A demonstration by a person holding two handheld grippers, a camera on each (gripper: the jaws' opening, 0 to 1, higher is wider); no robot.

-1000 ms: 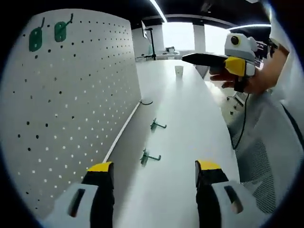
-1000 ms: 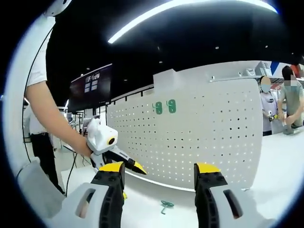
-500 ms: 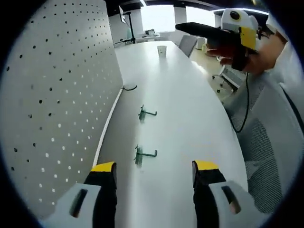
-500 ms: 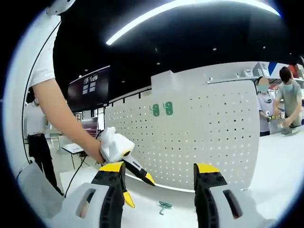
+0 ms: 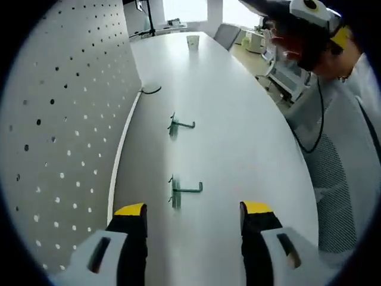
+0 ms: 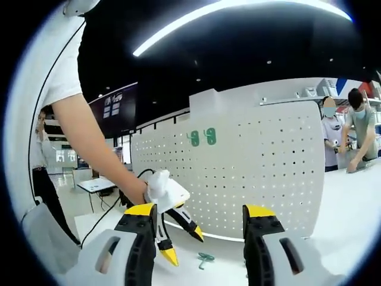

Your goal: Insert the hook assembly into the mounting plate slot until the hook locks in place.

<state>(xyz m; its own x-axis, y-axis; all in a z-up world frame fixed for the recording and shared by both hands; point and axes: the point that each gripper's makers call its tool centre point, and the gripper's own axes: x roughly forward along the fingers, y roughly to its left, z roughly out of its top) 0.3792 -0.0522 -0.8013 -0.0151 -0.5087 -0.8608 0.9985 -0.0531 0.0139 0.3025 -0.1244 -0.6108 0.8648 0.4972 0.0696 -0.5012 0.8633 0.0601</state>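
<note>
My left gripper (image 5: 187,217) stands with jaws wide and empty; my right gripper (image 6: 199,223) is also spread, holding nothing. The white pegboard (image 5: 53,137) rises off my left jaw's outer side, above the white table (image 5: 250,137). The nearer green hook (image 5: 183,190) lies just ahead between my left jaws, a second hook (image 5: 177,124) farther on. Two green plates (image 6: 201,137) are already mounted on the board. I judge a flat-lying hook could skid or twist if pinched off-centre.

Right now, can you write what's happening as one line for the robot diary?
left gripper: open, above near hook | right gripper: open, raised | far hook: on table | pegboard: two green hooks mounted
</note>
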